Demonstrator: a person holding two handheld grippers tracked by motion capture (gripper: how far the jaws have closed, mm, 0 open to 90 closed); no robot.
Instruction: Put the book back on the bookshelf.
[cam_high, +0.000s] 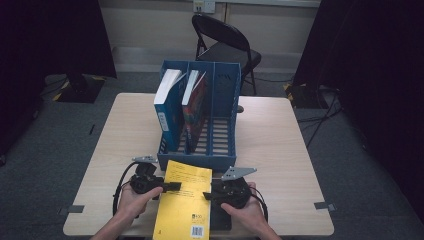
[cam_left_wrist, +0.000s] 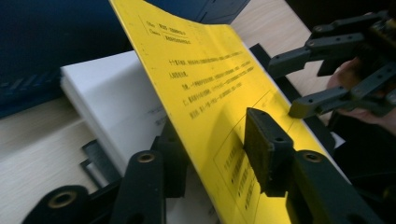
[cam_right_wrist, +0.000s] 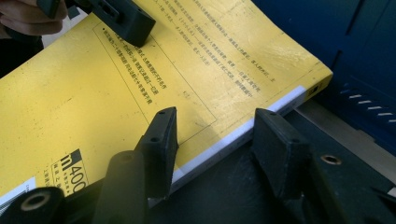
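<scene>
Lying flat at the near edge of the pale wooden table (cam_high: 280, 150), just in front of the blue slotted plastic file rack (cam_high: 222, 120): one yellow softcover book with a barcode (cam_high: 182, 200).

- Left gripper (cam_high: 167, 186): jaws straddle the lifted front cover, one pad above and one beneath. Whether they pinch it I cannot tell.
- Book, handling: probably moderately heavy, with a limp, smooth cover that bends and may tear if it alone bears the weight. Best gripped across the full block near the bound edge.
- Right gripper (cam_high: 207, 194): jaws apart, one resting on the cover's right margin, the other off the book.

Views: the left gripper view reveals the cover (cam_left_wrist: 210, 79) raised off the white page block (cam_left_wrist: 107, 93). In the high view the book looks closed. The right gripper view shows the book's thickness.
</scene>
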